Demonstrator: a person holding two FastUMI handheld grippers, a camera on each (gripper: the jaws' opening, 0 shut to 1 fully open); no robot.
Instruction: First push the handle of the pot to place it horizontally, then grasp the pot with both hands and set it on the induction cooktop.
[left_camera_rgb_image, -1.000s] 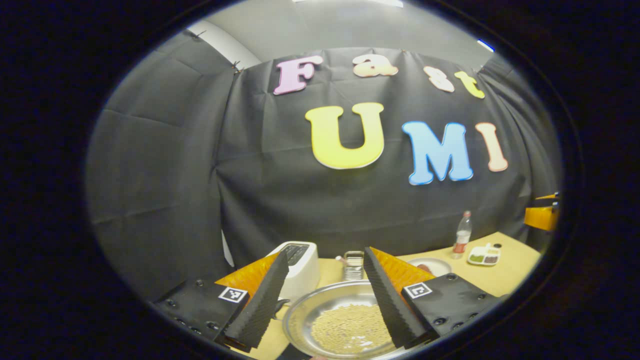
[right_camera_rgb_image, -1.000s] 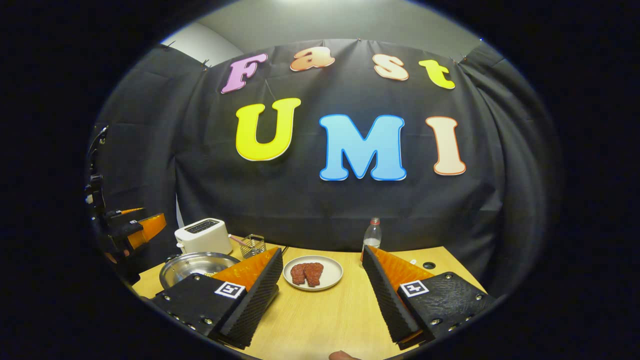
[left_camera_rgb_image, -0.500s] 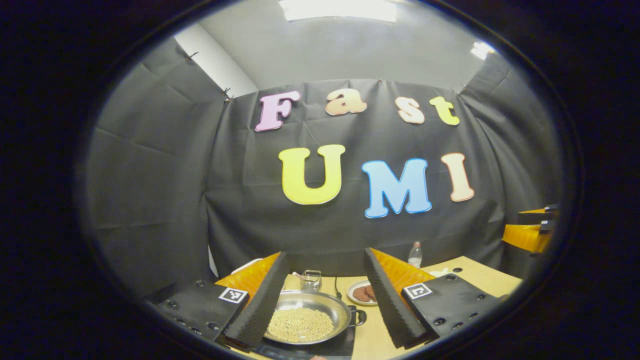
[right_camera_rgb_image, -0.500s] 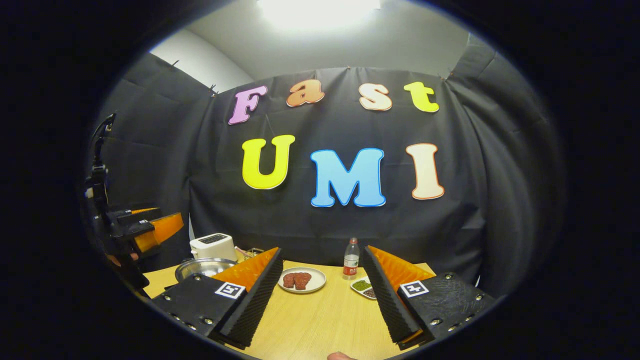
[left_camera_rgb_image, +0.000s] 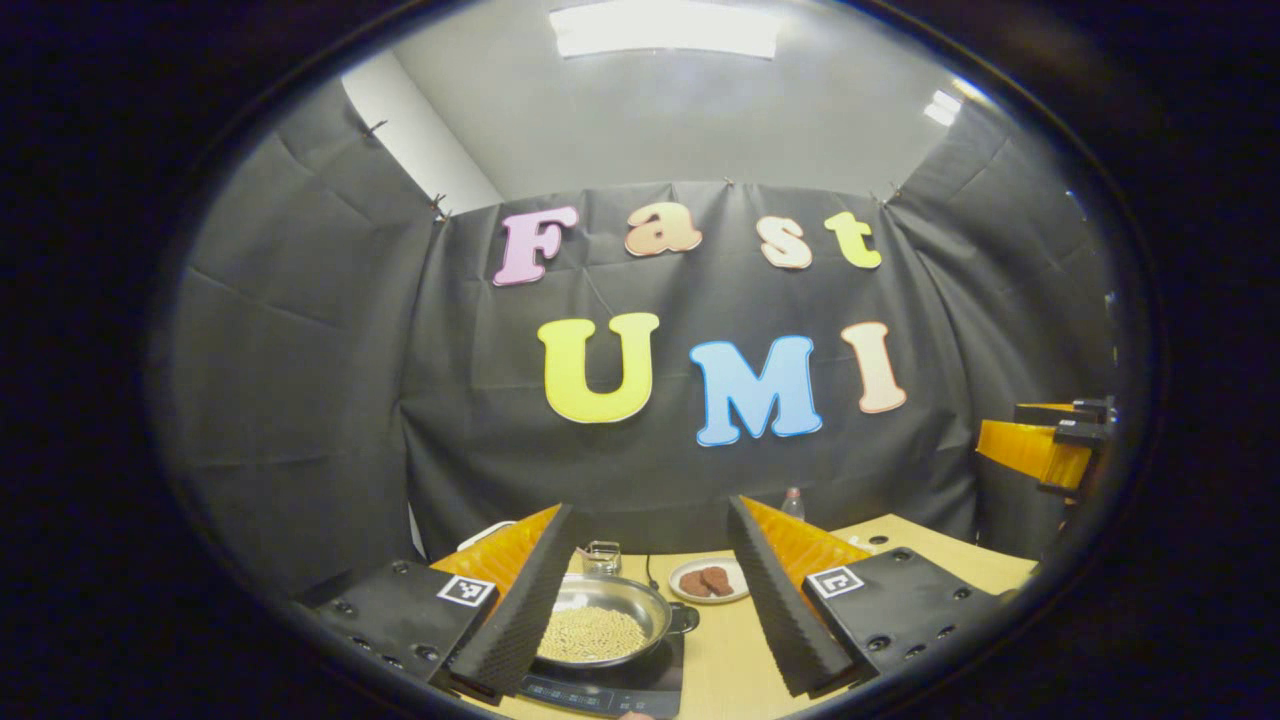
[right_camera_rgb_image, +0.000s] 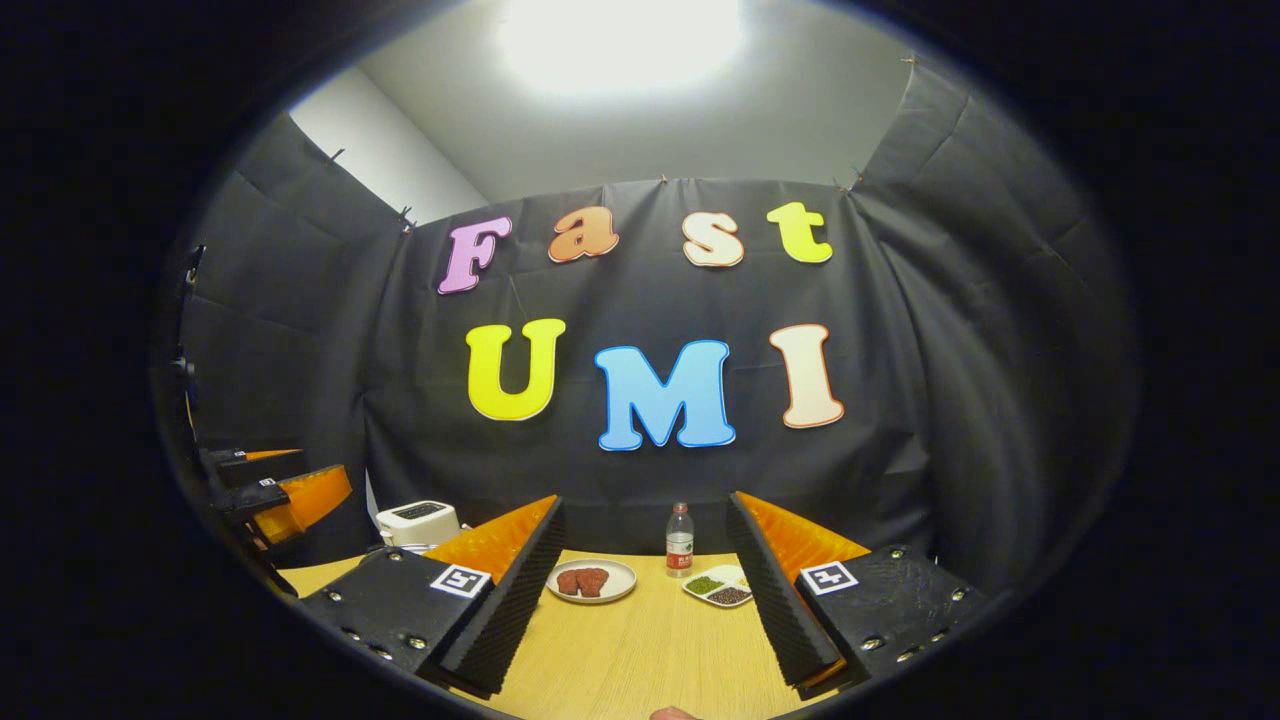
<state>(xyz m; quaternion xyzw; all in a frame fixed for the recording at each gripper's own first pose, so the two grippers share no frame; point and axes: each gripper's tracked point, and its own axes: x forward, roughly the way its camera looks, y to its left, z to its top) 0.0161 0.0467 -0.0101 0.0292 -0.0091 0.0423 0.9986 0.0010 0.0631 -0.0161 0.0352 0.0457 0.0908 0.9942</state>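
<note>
The pot sat on the cooktop near the table's front edge; both the left gripper and the right gripper gaped wide, holding nothing.

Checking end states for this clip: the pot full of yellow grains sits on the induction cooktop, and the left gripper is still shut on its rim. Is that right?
Not quite. In the left gripper view the pot of grains does sit on the induction cooktop, but the left gripper is open, its fingers spread wide and clear of the rim.
</note>
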